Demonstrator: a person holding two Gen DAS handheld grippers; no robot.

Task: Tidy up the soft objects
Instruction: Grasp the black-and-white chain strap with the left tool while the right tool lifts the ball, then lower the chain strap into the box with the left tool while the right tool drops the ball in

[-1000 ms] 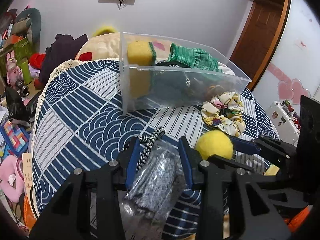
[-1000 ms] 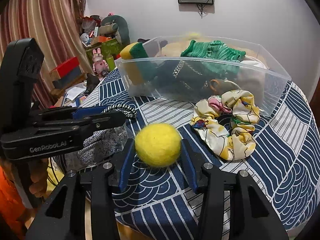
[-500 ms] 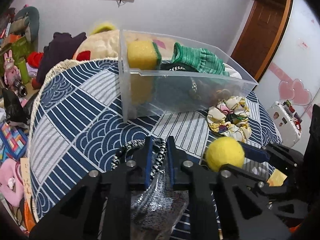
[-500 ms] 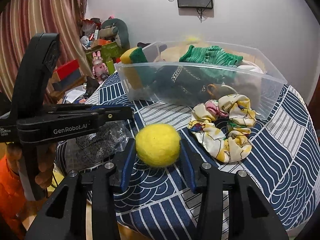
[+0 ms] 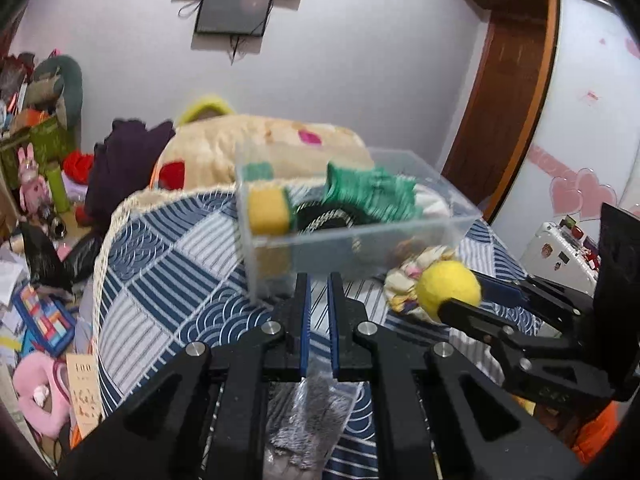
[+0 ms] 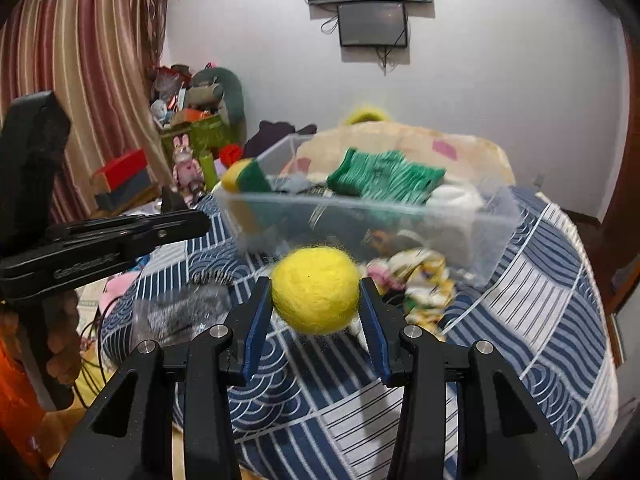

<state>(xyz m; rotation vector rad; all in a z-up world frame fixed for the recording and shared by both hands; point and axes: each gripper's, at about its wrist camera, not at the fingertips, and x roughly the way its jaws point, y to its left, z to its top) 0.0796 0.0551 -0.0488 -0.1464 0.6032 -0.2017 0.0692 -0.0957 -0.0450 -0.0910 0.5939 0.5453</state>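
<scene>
My right gripper (image 6: pixel 316 312) is shut on a yellow felt ball (image 6: pixel 315 289) and holds it above the blue patterned tablecloth (image 6: pixel 552 280); the ball also shows in the left wrist view (image 5: pixel 448 290). My left gripper (image 5: pixel 318 312) is nearly shut on a clear packet of grey fabric (image 5: pixel 308 408), which hangs below the jaws. The clear plastic bin (image 5: pixel 360 240) ahead holds a yellow-green sponge (image 5: pixel 269 216) and a green knitted piece (image 5: pixel 368 196). A floral scrunchie (image 6: pixel 424 276) lies in front of the bin.
A cream quilt (image 5: pixel 256 148) lies behind the bin. Clutter, toys and boxes (image 5: pixel 36 184) fill the floor to the left. A brown door (image 5: pixel 504 120) stands at the right.
My left gripper closed on the grey packet and lifted it off the table. My right gripper rose with the yellow ball. Both moved toward the bin.
</scene>
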